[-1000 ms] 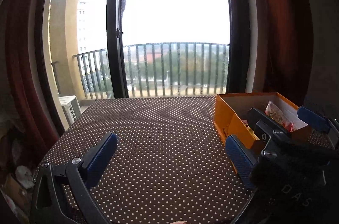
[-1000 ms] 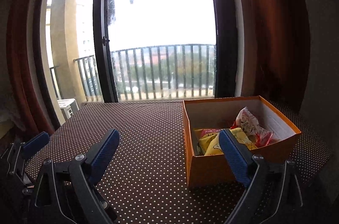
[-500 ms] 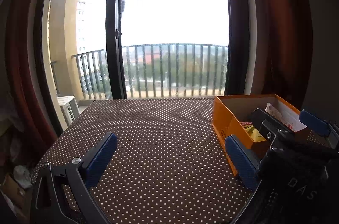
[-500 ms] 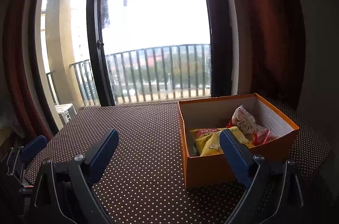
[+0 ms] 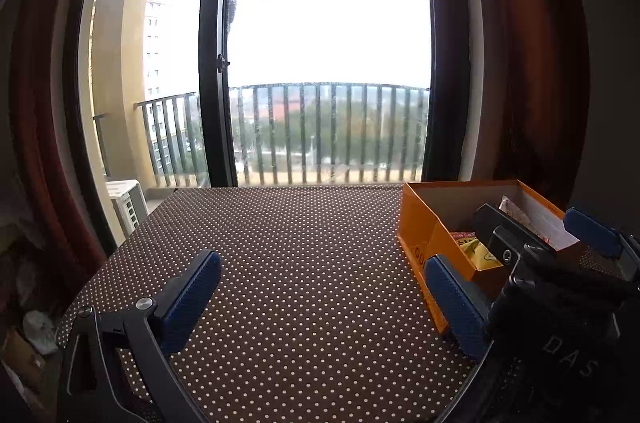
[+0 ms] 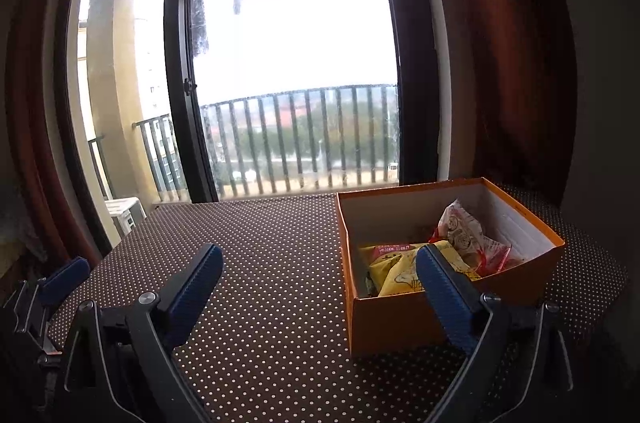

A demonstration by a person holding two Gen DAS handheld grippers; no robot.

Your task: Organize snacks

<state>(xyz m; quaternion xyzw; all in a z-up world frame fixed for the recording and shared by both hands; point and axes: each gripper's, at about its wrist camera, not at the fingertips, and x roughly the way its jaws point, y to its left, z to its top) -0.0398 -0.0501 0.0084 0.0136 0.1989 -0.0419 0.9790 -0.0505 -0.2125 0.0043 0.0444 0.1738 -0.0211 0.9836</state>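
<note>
"Two grippers, and both have their fingers spread wide with nothing in them. Where are the snacks?"

"All the ones I can see are in the orange box (image 6: 416, 319), on the dotted table (image 6: 272, 263). A yellow bag (image 6: 394, 273) lies flat near the front. A clear bag with red ends (image 6: 466, 237) leans up behind it."

"Which gripper is nearer?"

"I think the right gripper (image 6: 320, 287). The box sits just ahead of it, a bit to its right, and its right finger pad (image 6: 442, 293) is in front of the yellow bag. The left gripper (image 5: 320, 297) faces bare table. The box is off by its right finger."

"Which way does the box run?"

"Its long side goes away from us, toward the window. The yellow bag looks tipped the same way, but it is partly hidden."
</note>
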